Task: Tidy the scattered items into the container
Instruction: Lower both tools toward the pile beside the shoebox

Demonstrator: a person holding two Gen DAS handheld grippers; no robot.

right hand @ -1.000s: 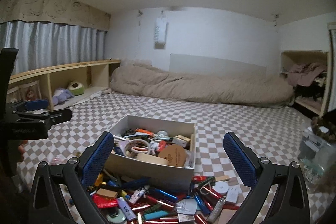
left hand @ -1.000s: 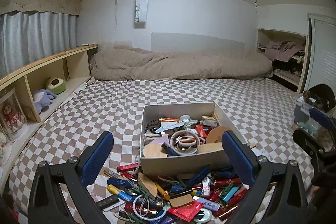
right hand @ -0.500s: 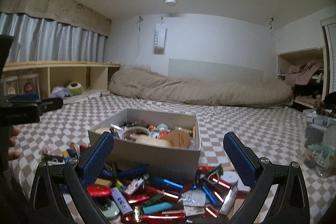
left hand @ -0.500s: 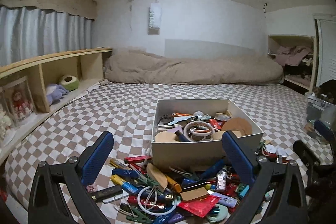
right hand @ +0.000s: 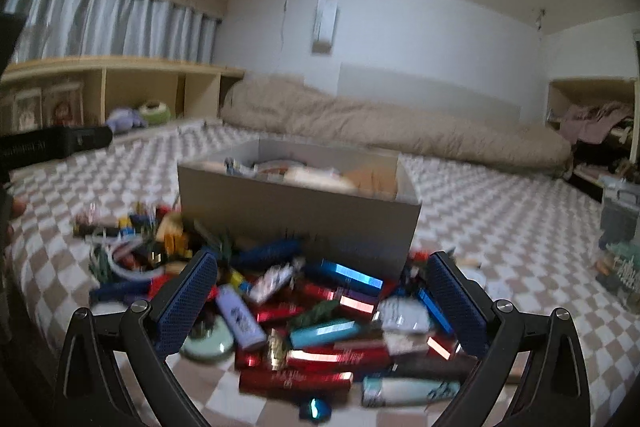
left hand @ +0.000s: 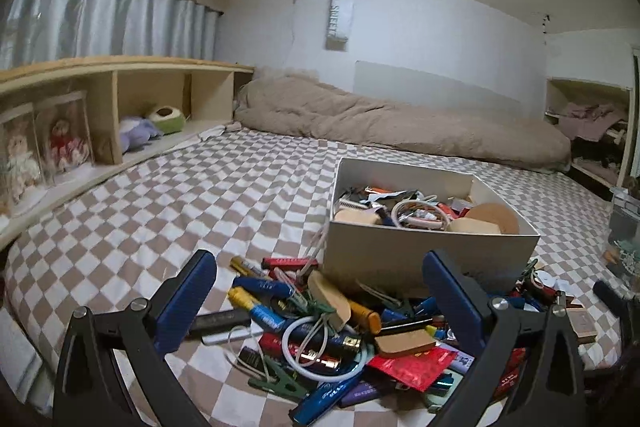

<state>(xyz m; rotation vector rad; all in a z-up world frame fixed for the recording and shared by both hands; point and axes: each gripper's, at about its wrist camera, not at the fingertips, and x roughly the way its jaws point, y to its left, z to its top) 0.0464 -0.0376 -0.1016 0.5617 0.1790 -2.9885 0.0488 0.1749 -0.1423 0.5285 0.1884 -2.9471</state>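
Now, line by line:

Change: both grippers have sunk from a high look over the bed to a low one just above the pile, and the right wrist view is smeared with motion, so that one seems to be mid-descent.

Meaning: I judge this the approach to a first pick; nothing is held yet.

Left gripper (left hand: 318, 301): jaws wide apart, empty, framing the left part of the heap, where a white cord loop (left hand: 320, 347) lies over pens and a red packet (left hand: 412, 363).

Right gripper (right hand: 322, 301): jaws likewise spread, empty, over lighters and red tubes (right hand: 296, 379).

Scattered items (right hand: 320, 311): heaped on the checked sheet (left hand: 160, 219), against the near wall of the box.

Container (left hand: 428, 259): a white open box just beyond the heap, already well filled with a cork disc (left hand: 496, 217) and coiled cable.

Around: wooden shelf (left hand: 120, 75) with dolls and plush toys far left, rolled duvet (left hand: 400, 127) far behind, clear bin (right hand: 618, 227) at right.

In the way: items overlap and tangle, so one pinch may drag neighbours; the box wall stands between pile and drop.
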